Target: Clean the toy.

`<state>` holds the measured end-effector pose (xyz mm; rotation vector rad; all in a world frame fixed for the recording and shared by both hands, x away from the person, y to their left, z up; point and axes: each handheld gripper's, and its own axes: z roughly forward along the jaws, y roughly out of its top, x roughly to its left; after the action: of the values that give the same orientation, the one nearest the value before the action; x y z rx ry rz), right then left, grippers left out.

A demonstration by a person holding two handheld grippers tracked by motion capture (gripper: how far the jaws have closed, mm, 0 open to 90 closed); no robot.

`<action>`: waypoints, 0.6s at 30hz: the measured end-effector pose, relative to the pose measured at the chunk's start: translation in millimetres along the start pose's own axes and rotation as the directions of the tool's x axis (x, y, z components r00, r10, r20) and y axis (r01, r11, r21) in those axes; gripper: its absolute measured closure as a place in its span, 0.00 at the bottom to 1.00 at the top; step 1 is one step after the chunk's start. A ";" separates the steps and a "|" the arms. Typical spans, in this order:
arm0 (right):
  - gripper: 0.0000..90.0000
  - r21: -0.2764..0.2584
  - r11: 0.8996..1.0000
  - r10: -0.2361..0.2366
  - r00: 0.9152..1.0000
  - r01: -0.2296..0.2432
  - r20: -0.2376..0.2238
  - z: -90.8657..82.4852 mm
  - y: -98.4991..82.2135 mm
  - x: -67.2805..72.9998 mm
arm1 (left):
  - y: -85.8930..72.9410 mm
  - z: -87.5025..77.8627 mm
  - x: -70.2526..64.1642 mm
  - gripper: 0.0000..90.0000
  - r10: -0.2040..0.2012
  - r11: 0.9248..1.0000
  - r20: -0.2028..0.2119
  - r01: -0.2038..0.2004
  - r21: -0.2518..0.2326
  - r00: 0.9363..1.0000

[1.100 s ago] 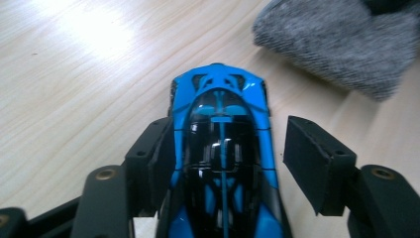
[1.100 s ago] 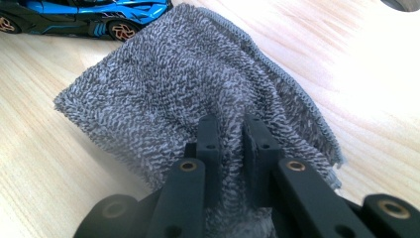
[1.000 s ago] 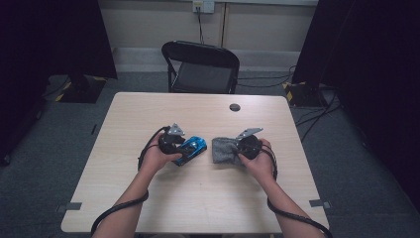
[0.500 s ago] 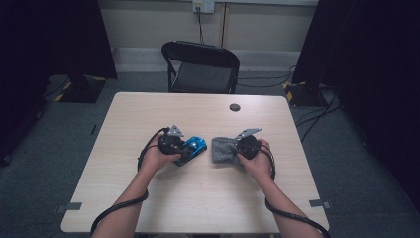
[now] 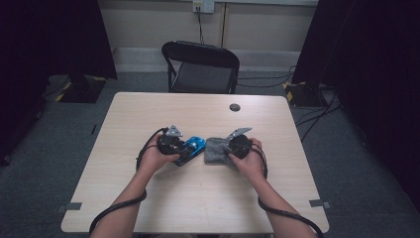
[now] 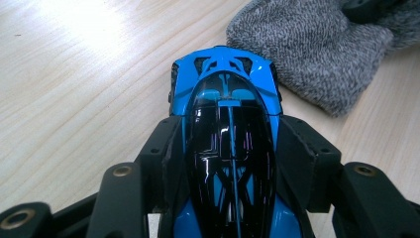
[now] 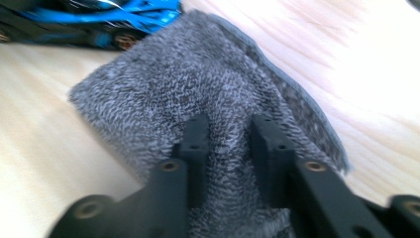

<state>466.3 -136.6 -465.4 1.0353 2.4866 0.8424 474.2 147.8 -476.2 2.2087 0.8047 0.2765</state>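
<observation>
A blue and black toy car [image 6: 225,79] lies on the wooden table [image 5: 198,198] near its middle. My left gripper [image 6: 231,126] is shut on the car's sides, and its jaws have closed a little further within the last second. Just right of the car [image 5: 195,145] lies a folded grey knitted cloth [image 5: 214,151]. My right gripper [image 7: 230,124] is low over the cloth [image 7: 163,84]. Its jaws have just been opening and stand apart, with cloth between them. From above, the left gripper [image 5: 188,148] and the right gripper [image 5: 225,149] point at each other.
A small black round disc [image 5: 235,107] sits on the table towards the far edge. A black folding chair [image 5: 203,69] stands behind the table. Cables trail from both grippers over the near edge, and more cables lie on the floor at the right.
Seen from above, neither hand has shifted, and the car and cloth lie where they were.
</observation>
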 end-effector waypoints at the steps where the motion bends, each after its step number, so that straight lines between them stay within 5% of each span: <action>1: 0.69 -0.006 1.000 0.001 1.000 -0.001 -0.005 -1.9 0.4 -0.9 | -0.6 0.1 -0.1 0.50 -0.003 1.000 0.002 0.003 -0.005 1.000; 7: 0.52 -0.068 0.993 -0.103 0.991 0.097 -0.085 -8.0 10.9 -6.0 | -2.9 -0.8 0.5 0.49 -0.001 1.000 -0.001 0.001 -0.015 1.000; 11: 0.48 -0.031 0.986 -0.164 0.981 0.161 -0.108 4.6 15.4 -7.3 | -3.9 -0.7 0.5 0.49 -0.005 1.000 0.002 0.005 -0.022 1.000; 15: 0.48 0.025 0.983 -0.177 0.974 0.182 -0.139 21.0 12.3 -2.1 | -2.5 -0.1 1.5 0.49 -0.007 1.000 0.009 0.008 -0.015 1.000; 18: 0.57 0.033 0.989 -0.139 0.981 0.145 -0.137 26.4 9.8 0.4 | -1.0 0.0 1.7 0.49 -0.005 1.000 0.011 0.005 -0.003 1.000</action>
<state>484.2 -120.2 -479.8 0.8268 2.6652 0.8434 475.0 149.4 -477.0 2.2034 0.8031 0.2630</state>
